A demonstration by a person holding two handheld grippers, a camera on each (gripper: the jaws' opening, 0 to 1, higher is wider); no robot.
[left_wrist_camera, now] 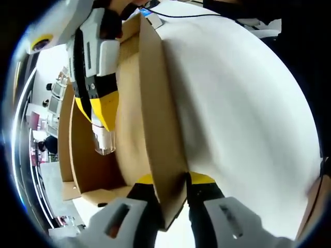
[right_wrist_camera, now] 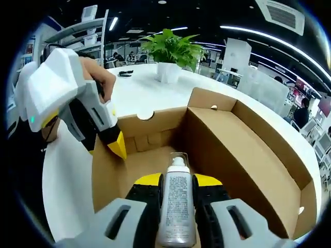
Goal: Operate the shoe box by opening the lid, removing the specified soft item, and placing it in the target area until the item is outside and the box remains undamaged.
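Gripping a white bottle between right gripper jaws, left gripper jaws clamping shoe box wall

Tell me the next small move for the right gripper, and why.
Probably lift straight up. The right gripper is shut on the bottle, still inside the open shoe box, while the left gripper pinches a box wall, steadying it.
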